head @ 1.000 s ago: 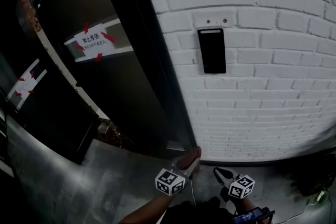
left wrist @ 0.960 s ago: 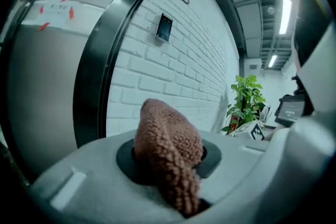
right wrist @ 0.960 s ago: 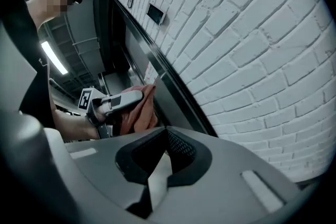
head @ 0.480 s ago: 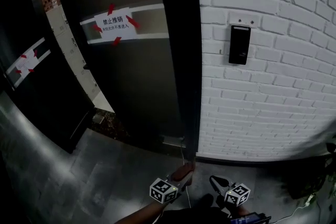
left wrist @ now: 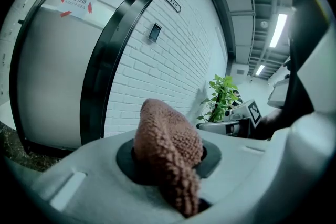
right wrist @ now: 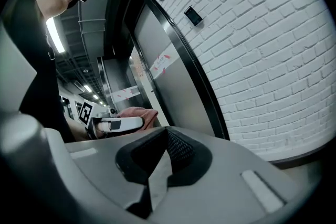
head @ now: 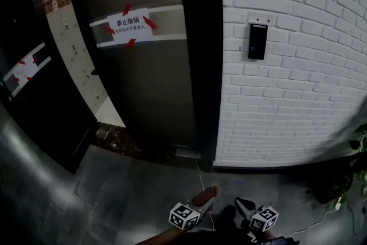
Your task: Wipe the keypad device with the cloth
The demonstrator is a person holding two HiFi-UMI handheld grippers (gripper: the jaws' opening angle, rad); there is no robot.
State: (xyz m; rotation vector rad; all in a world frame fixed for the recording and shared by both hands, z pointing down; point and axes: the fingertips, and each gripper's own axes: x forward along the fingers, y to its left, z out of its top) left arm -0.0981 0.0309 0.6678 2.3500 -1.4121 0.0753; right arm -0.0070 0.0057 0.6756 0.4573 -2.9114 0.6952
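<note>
1. The left gripper (head: 200, 203) is clamped on the brown cloth (left wrist: 167, 144), which sticks out past its jaws.
2. The right gripper (right wrist: 163, 157) has its jaws pressed together, with nothing between them.
3. The keypad (head: 257, 41) hangs on the white brick wall (head: 298, 100), just right of the dark door frame (head: 200, 37), well apart from both grippers.
4. I judge the step to be the approach; no wiping is begun yet.
5. Next, the left gripper must be raised to the keypad and the cloth pressed flat on its face.

keypad device (head: 257, 41) front open | door frame (head: 200, 66) near its left | plant (head: 360, 143) low right
</note>
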